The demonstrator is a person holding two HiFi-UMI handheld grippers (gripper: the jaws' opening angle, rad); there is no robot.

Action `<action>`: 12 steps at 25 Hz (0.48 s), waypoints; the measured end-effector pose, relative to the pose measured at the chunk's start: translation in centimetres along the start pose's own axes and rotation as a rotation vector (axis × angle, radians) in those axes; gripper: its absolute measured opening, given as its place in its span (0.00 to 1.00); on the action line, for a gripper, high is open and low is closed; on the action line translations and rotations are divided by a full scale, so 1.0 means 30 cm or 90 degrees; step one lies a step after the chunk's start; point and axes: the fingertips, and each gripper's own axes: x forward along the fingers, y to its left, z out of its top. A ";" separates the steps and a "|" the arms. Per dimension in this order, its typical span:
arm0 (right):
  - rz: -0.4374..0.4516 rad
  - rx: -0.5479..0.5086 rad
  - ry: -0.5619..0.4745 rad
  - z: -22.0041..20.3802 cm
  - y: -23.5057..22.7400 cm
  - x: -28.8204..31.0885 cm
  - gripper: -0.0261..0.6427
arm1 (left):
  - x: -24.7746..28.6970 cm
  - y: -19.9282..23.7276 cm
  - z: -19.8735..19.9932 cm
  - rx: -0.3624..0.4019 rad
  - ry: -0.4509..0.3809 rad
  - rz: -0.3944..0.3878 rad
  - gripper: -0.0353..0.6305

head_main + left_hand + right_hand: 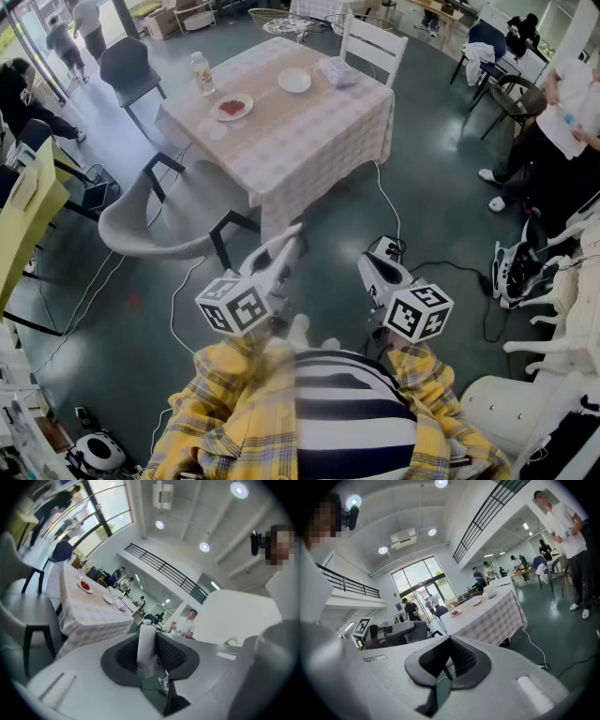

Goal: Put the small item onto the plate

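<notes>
- Left gripper (151, 643): jaws narrow, pads closed on a small white item (146, 649) that stands upright between them. I cannot tell what it is. The gripper is held level, probably so the item does not slip while carried.
- Right gripper (449, 654): jaws together, nothing between them. It tilts slightly down and looks idle.
- Both grippers sit close to the person's torso, well apart from the table (309, 141). The item is in the air, near no plate.
- On the table: 1 empty white plate (294, 81) toward the far side, and 1 plate with red pieces (232, 107) near the bottle (202, 73). The task does not say which of the 2 is meant; the empty one looks likelier.
- Judgement: carrying stage, placing not yet begun. A chair (150, 225) stands at the table's near-left side, so an approach by the open right-hand side looks easier.
</notes>
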 end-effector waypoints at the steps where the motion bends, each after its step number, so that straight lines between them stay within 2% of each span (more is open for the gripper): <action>1: 0.002 -0.010 0.001 0.009 0.000 0.013 0.03 | 0.008 -0.003 0.005 0.045 0.004 0.013 0.19; 4: 0.010 -0.033 0.002 0.037 0.007 0.055 0.03 | 0.029 -0.006 0.016 0.149 0.015 0.044 0.19; 6: 0.016 -0.047 0.003 0.049 0.020 0.081 0.03 | 0.036 -0.008 0.019 0.180 0.020 0.055 0.19; 12: 0.025 -0.051 0.016 0.024 0.049 0.126 0.03 | 0.022 -0.012 0.010 0.163 0.020 0.052 0.19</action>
